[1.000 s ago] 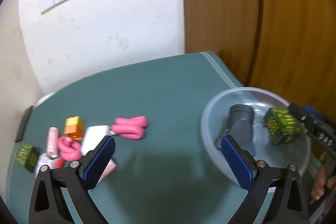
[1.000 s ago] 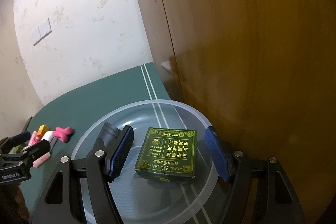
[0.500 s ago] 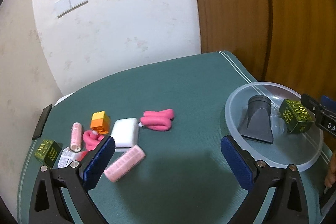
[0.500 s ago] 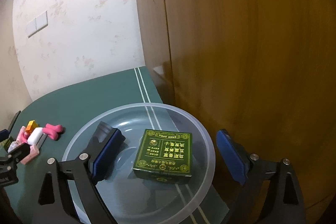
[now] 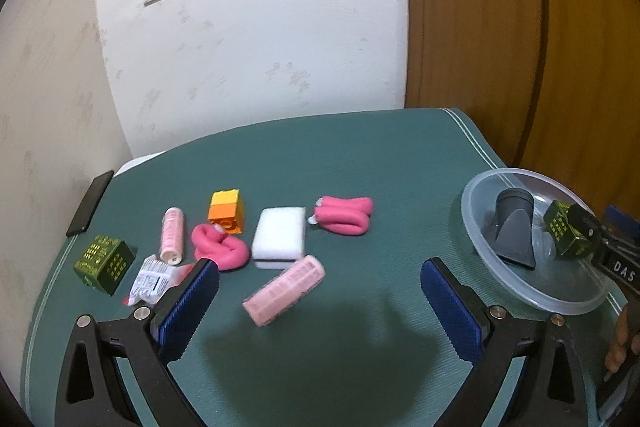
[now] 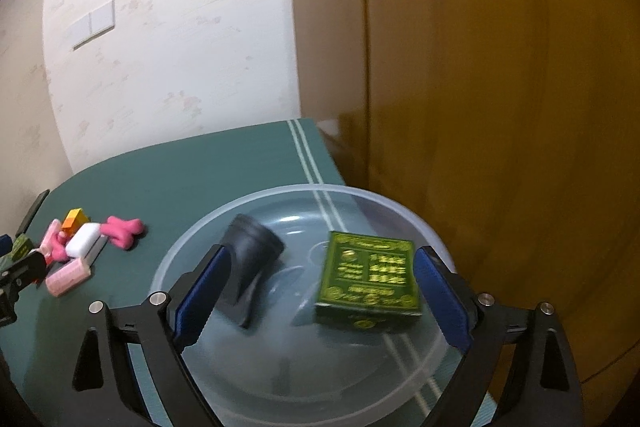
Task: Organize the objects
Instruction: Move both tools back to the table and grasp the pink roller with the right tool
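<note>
The desk (image 5: 360,163) carries a green cover with pale stripes along its right edge. The left wrist view takes in nearly the whole top; the right wrist view shows mainly the right end and the wooden panel (image 6: 500,87) behind it.

The clear bowl (image 6: 400,205) stands at the right end. In the left view its near-right rim is cut off by the right claw's body. Inside it lie a grey nozzle (image 6: 250,259) and a green box (image 6: 368,277) with gold print; the characters are too blurred to read.

The right claw (image 6: 320,291) hangs over the bowl, jaws spread wide and empty, the box free between them but nearer the right pad. In the left view white letters "DAS" show on its body, the rest cut off.

The left claw (image 5: 320,307) is also open and holds nothing, over bare cover near the loose items.

Those items sit at the left end, seen clearly only in the left view: a white block (image 5: 280,237), two pink coils (image 5: 344,215) (image 5: 220,247), a pink roller (image 5: 284,289) blurred by motion, a second green box (image 5: 105,263), an orange brick (image 5: 226,211), a pink spool (image 5: 172,241) and a printed packet (image 5: 154,277), its text illegible and partly behind the left pad. A dark flat object (image 5: 90,203) lies at the far-left edge; I cannot identify it.

Fingers (image 5: 622,343) show at the lower right, mostly cut off.
</note>
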